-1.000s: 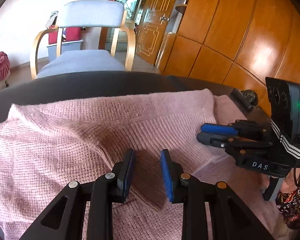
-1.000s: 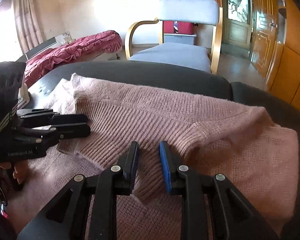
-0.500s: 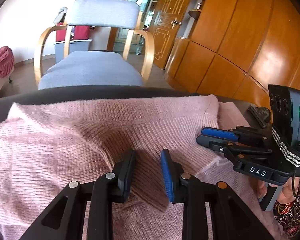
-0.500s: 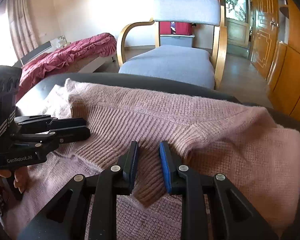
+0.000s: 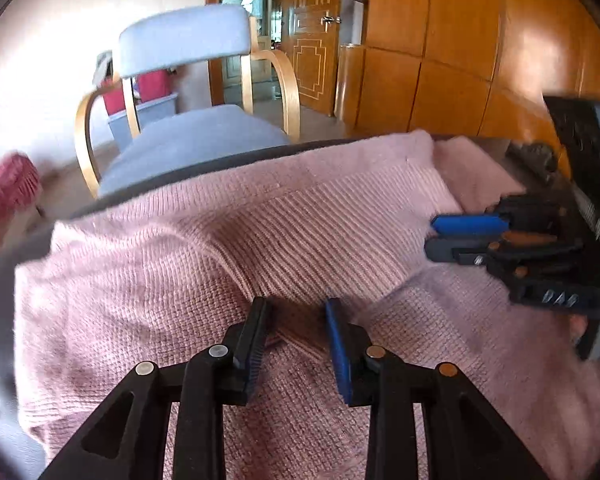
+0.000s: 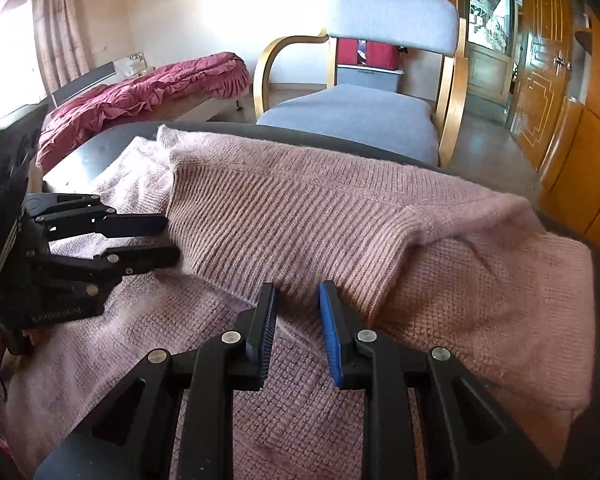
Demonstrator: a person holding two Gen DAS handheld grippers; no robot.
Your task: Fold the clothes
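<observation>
pink knit sweater [image 5: 188, 248] lies spread over the dark table [image 6: 100, 140], its ribbed part folded across the middle. my left gripper [image 5: 296, 316] stands with jaws apart at the fold's near edge, and my right gripper [image 6: 296, 300] likewise, gripping nothing. grey armchair [image 6: 364, 112] behind.

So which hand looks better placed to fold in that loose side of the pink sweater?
Probably the right gripper: the sweater's uncovered side lies just beside it, while the left gripper sits at the folded band's far end.
</observation>
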